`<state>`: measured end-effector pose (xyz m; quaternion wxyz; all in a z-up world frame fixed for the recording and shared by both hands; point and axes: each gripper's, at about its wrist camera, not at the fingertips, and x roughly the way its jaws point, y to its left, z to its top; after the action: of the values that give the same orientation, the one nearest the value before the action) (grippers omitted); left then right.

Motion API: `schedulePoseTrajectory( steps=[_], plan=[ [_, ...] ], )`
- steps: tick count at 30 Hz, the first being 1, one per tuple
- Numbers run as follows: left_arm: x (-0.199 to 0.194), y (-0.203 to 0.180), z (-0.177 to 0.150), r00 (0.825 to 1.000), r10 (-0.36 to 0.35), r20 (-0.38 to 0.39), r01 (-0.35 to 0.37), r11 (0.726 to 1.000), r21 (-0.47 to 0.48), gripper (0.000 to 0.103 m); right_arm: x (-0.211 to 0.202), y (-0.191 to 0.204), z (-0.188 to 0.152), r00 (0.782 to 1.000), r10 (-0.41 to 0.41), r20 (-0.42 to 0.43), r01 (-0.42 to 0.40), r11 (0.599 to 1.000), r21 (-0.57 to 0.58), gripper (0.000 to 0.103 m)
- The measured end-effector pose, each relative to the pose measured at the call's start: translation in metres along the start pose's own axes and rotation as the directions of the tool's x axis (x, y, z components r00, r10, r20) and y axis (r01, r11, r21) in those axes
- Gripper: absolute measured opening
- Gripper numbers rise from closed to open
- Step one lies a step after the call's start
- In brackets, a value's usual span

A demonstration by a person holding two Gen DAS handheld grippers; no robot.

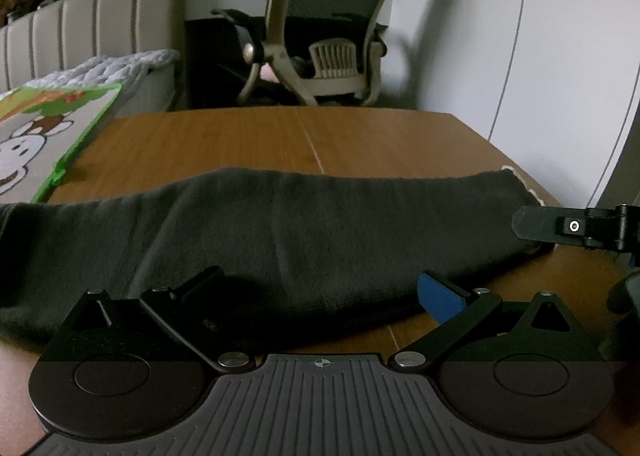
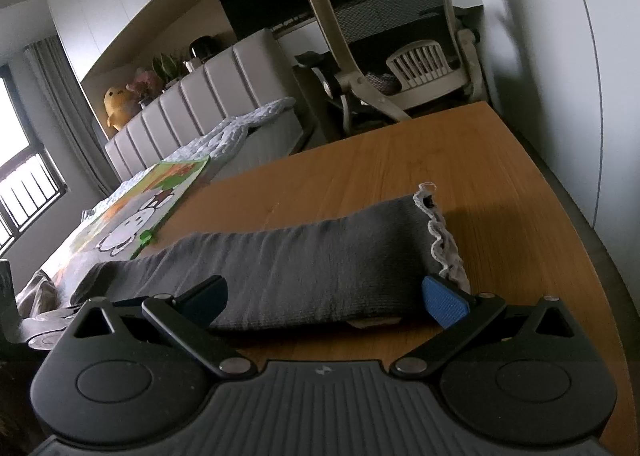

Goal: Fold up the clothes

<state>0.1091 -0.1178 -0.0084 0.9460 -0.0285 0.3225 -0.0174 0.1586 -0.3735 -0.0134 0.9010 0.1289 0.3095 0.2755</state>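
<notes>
A dark grey garment lies folded in a long band across the wooden table. My left gripper is open, its fingers spread wide at the band's near edge, with cloth lying between them and nothing clamped. One finger of the right gripper shows at the band's right end. In the right wrist view the same garment ends in a white frilled trim. My right gripper is open too, straddling the near edge close to that trim.
An office chair stands beyond the table's far edge. A bed with a cartoon-print blanket runs along the table's left side. A white wall stands close on the right. Bare wood lies beyond the garment.
</notes>
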Motion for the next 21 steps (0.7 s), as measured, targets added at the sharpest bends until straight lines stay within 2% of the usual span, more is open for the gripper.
schedulePoseTrajectory(
  steps=[12, 15, 18, 21],
  plan=[
    [0.004, -0.017, -0.001, 0.997, 0.071, -0.015, -0.07, 0.995, 0.076, 0.103, 0.005, 0.018, -0.003, 0.995, -0.101, 0.006, 0.101, 0.994, -0.042, 0.103],
    [0.004, -0.017, 0.001, 0.996, 0.09, -0.006, -0.089, 0.994, 0.061, 0.103, 0.011, 0.031, -0.001, 0.991, -0.136, -0.013, 0.132, 0.981, -0.145, 0.103],
    [0.007, -0.016, 0.006, 0.994, 0.113, -0.002, -0.112, 0.993, 0.038, 0.103, 0.018, 0.042, 0.001, 0.993, -0.12, -0.015, 0.111, 0.955, -0.274, 0.103],
    [0.013, -0.014, 0.011, 0.992, 0.129, 0.002, -0.129, 0.991, 0.046, 0.103, 0.024, 0.046, 0.002, 0.991, -0.134, -0.024, 0.12, 0.942, -0.314, 0.103]
  ],
)
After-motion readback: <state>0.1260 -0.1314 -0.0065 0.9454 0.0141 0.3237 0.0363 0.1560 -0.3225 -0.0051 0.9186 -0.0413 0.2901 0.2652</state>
